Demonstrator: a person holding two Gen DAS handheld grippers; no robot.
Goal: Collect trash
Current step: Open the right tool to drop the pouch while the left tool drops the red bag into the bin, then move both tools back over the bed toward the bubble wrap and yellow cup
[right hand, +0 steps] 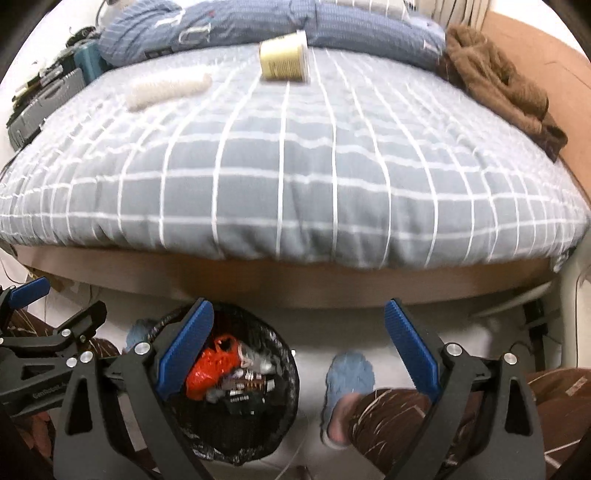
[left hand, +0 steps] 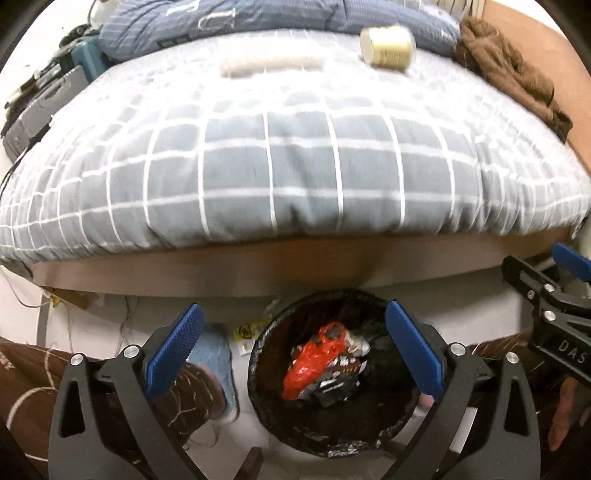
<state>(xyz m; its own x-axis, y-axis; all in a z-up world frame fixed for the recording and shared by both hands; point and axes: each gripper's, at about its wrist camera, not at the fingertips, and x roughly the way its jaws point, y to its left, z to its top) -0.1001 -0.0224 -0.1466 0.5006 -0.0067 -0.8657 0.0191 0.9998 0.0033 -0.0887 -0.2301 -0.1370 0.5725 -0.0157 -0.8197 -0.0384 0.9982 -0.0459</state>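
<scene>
Both the left gripper [left hand: 293,341] and right gripper [right hand: 297,341] hang with jaws apart, empty. The bin [left hand: 266,398] below the bed [right hand: 295,166] already holds wrappers; a cup [right hand: 283,55] lies uncollected atop the bed

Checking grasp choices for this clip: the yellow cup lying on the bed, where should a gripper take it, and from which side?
Across its round side wall, near the middle. The cup lies tipped on the checked blanket, base toward the camera and mouth toward the pillows. Coming from above, one finger on each flank, probably suits best. The right gripper is open and empty, with the cup nearly straight ahead.
</scene>
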